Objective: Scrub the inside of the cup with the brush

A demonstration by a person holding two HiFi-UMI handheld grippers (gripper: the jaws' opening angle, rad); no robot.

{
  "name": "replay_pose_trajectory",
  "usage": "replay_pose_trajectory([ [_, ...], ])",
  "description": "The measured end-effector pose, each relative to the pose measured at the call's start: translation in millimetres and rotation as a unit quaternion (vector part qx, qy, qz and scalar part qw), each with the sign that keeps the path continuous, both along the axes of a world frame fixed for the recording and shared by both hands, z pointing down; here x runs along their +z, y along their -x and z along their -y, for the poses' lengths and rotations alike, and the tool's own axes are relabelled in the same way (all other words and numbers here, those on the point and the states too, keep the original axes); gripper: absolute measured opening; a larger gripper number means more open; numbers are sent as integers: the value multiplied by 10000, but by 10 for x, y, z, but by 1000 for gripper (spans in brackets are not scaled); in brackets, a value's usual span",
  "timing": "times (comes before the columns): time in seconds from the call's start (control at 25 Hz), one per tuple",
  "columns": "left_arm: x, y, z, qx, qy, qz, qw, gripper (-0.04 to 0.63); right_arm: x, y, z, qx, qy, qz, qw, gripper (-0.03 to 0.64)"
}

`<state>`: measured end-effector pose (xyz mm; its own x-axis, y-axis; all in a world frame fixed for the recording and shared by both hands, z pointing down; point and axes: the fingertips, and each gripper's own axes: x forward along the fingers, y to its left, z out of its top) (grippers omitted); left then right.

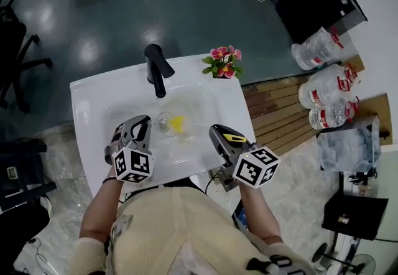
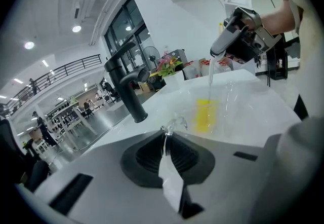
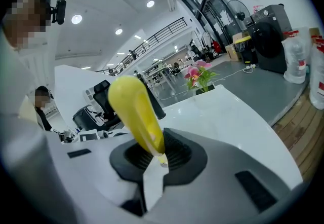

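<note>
Cup clamped in left gripper; brush held by right gripper.

A white washstand is seen at the centre of the head view, with a shallow basin sunk into its top. A black faucet is mounted upright on the counter at the basin's upper edge, its spout reaching over the bowl. A small pot of pink flowers is set on the counter's upper right corner, just right of the faucet. The washstand is carried by a dark glossy floor. Wooden slats are laid to its right, and three clear water bottles are grouped at their right end.
</note>
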<state>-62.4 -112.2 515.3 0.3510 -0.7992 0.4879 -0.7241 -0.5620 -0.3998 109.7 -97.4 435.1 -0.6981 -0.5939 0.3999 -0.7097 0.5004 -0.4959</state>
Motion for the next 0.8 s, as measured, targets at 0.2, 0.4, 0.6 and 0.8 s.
replay_pose_trajectory([
  [0.2, 2, 37, 11, -118, 47, -66, 9999, 26, -23, 42, -112, -222, -1, -90, 9997, 44],
  [0.4, 7, 83, 18, -206, 102, -106, 9997, 26, -34, 149, -225, -461, -7, -148, 9988, 44],
  [0.6, 16, 76, 16, -249, 229, -190, 9992, 26, -59, 286, -319, -658, -84, -213, 9976, 44],
  [0.8, 44, 28, -7, -161, 340, -164, 9992, 26, -146, 451, -403, -861, -89, 81, 9962, 43],
])
